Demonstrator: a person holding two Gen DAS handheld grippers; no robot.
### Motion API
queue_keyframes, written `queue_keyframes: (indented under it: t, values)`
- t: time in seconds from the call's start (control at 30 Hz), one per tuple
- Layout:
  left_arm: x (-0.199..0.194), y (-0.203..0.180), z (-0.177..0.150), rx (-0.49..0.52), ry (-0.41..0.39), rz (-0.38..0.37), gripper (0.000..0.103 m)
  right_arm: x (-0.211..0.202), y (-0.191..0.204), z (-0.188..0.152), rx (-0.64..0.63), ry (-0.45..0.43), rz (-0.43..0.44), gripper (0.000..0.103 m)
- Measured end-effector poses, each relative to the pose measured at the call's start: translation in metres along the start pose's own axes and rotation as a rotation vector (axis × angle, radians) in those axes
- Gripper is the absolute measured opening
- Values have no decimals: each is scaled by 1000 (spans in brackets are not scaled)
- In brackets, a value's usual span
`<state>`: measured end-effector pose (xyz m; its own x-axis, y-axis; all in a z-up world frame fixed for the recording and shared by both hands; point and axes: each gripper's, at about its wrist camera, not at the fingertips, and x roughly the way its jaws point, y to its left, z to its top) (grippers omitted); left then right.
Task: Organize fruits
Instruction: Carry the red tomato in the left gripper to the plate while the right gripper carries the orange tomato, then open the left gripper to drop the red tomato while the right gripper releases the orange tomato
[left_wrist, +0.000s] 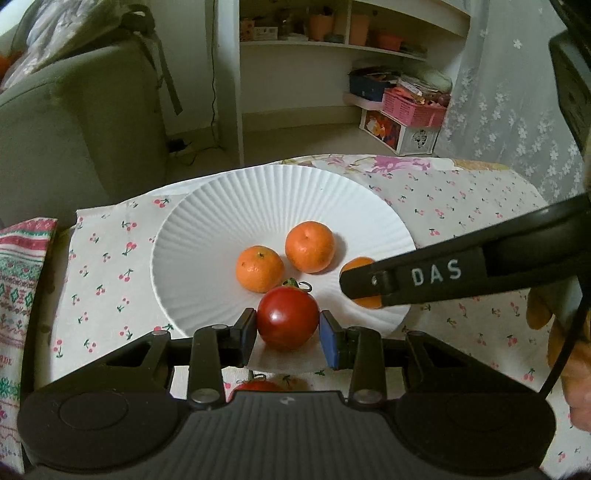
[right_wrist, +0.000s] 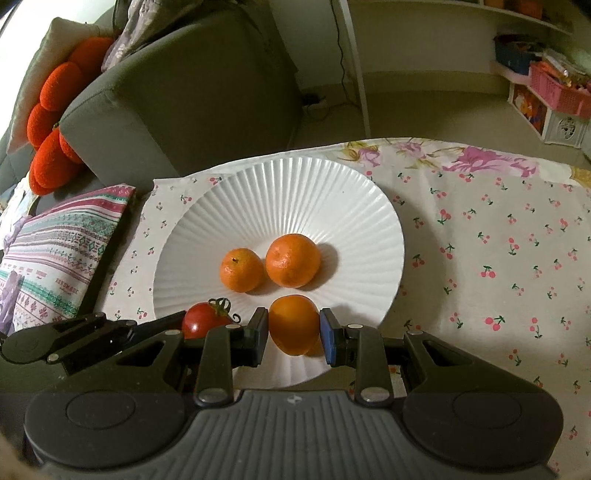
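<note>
A white ribbed plate (left_wrist: 229, 206) (right_wrist: 295, 192) sits on a cherry-print cloth. Two tangerines lie on it, a smaller one (left_wrist: 259, 268) (right_wrist: 242, 270) and a larger one (left_wrist: 310, 246) (right_wrist: 293, 260). My left gripper (left_wrist: 288, 330) is shut on a red tomato (left_wrist: 287, 318) (right_wrist: 201, 320) over the plate's near rim. My right gripper (right_wrist: 293, 330) is shut on a third tangerine (right_wrist: 293, 324) (left_wrist: 360, 266) just right of the tomato, above the plate's near edge. In the left wrist view the right gripper's finger (left_wrist: 424, 280) covers most of that tangerine.
Another tomato (left_wrist: 255, 386) lies below the left gripper, mostly hidden. A grey sofa (right_wrist: 177, 99) with a striped cushion (right_wrist: 62, 254) stands left of the table (right_wrist: 498, 240). Shelves (left_wrist: 332, 44) and a pink basket (left_wrist: 413, 105) are behind.
</note>
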<state>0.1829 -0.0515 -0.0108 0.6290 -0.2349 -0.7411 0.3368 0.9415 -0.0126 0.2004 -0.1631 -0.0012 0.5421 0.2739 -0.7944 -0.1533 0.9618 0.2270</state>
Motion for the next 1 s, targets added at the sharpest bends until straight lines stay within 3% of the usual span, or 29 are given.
queue_keyframes:
  t: [0.53,1.0]
  values:
    - [1,3,-3,12,3,-17,29,2,7,-2,-1,-8,16,29]
    - [-26,20,-3,-81,-10,-16,31,-28,-1,1,29,-56,5,31]
